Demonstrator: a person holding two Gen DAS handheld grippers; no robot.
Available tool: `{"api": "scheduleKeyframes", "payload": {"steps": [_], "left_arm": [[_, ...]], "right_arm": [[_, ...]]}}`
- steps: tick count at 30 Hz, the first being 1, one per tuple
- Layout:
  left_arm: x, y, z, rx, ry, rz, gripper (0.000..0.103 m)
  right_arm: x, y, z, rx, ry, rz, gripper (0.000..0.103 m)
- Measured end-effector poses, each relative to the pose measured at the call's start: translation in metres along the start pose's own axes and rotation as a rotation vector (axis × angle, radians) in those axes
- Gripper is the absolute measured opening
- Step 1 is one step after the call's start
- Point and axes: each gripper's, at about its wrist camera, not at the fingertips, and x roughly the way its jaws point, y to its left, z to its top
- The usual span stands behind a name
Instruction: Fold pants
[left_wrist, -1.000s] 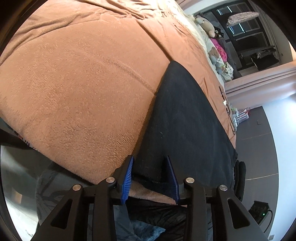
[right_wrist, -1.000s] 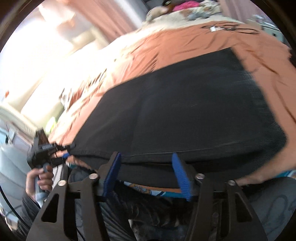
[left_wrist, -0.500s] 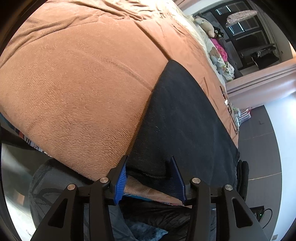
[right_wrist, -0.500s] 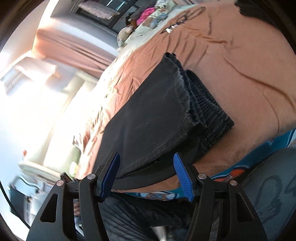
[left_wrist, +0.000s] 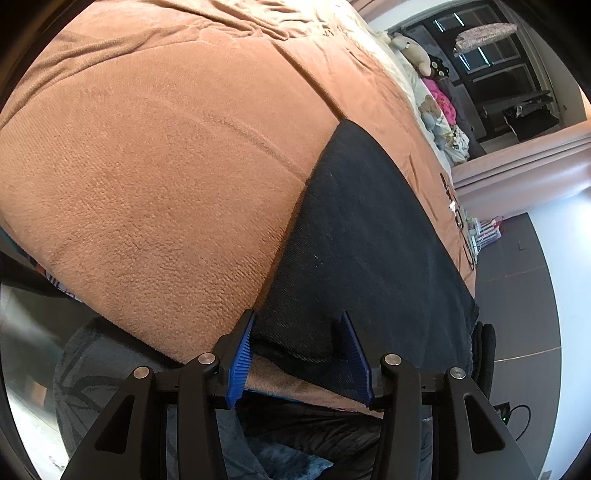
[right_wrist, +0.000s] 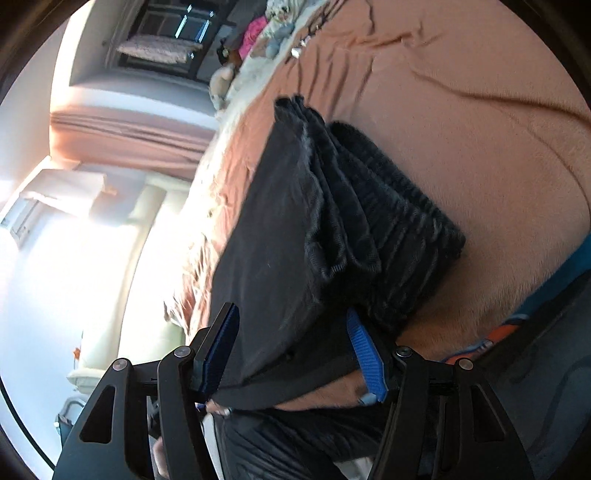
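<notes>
Both tools wide | left tool (left_wrist: 297, 354), right tool (right_wrist: 295, 350) straddle pants (left_wrist: 369, 240) near edge

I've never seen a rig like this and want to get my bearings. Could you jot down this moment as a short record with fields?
setting: bed with a brown blanket
garment: dark pants, lying flat near the bed's front edge
folded end: layers of the pants stacked at one end
left gripper: fingers open, either side of the near hem
right gripper: fingers open, astride the pants edge near the stacked end
background: stuffed toys at the far side of the bed, dark window beyond
</notes>
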Motion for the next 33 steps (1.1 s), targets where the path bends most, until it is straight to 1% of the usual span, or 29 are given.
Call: {"api": "scheduleKeyframes", "payload": {"steps": [2, 6, 7, 9, 10, 12, 13, 15, 17, 22, 24, 25, 27, 29, 33], "left_arm": [[0.0, 0.001, 0.001, -0.004, -0.002, -0.003, 0.049], [0.001, 0.002, 0.001, -0.003, -0.004, -0.001, 0.049], [-0.001, 0.003, 0.001, -0.003, -0.004, -0.001, 0.049], [0.0, 0.003, 0.001, -0.003, -0.003, -0.001, 0.049], [0.0, 0.003, 0.001, -0.003, -0.002, 0.0, 0.049], [0.0, 0.002, 0.002, -0.003, -0.001, 0.004, 0.049], [0.0, 0.002, 0.002, -0.003, -0.002, 0.009, 0.049], [0.0, -0.001, 0.002, 0.0, -0.004, 0.016, 0.049], [0.0, -0.002, 0.002, 0.001, -0.006, 0.019, 0.049], [0.001, -0.002, 0.002, -0.001, -0.007, 0.025, 0.049], [0.001, -0.004, 0.003, 0.002, -0.009, 0.033, 0.049], [0.0, -0.005, 0.002, 0.001, -0.01, 0.034, 0.049], [0.0, -0.005, 0.003, -0.003, -0.01, 0.035, 0.049], [0.0, -0.005, 0.003, -0.004, -0.01, 0.037, 0.049], [0.0, -0.006, 0.001, -0.002, -0.014, 0.043, 0.049]], "right_arm": [[-0.004, -0.001, -0.003, 0.006, -0.021, 0.019, 0.059], [-0.005, 0.0, -0.007, -0.01, -0.048, -0.024, 0.057], [-0.008, 0.003, -0.009, -0.01, -0.059, -0.036, 0.052], [-0.016, 0.017, -0.013, -0.059, -0.101, -0.056, 0.052], [-0.021, 0.026, -0.015, -0.076, -0.107, -0.057, 0.051], [-0.023, 0.032, -0.015, -0.087, -0.102, -0.048, 0.051], [-0.022, 0.033, -0.015, -0.09, -0.095, -0.058, 0.051], [-0.016, 0.027, -0.014, -0.073, -0.074, -0.101, 0.052], [-0.012, 0.019, -0.016, -0.038, -0.061, -0.125, 0.052], [-0.016, 0.022, -0.016, -0.049, -0.057, -0.117, 0.05], [-0.018, 0.028, -0.011, -0.075, -0.073, -0.139, 0.021], [-0.017, 0.029, -0.006, -0.077, -0.077, -0.148, 0.01], [-0.027, 0.035, -0.005, -0.082, -0.102, -0.129, 0.009], [-0.034, 0.045, -0.007, -0.117, -0.118, -0.13, 0.008], [-0.045, 0.055, -0.005, -0.141, -0.122, -0.119, 0.008]]}}
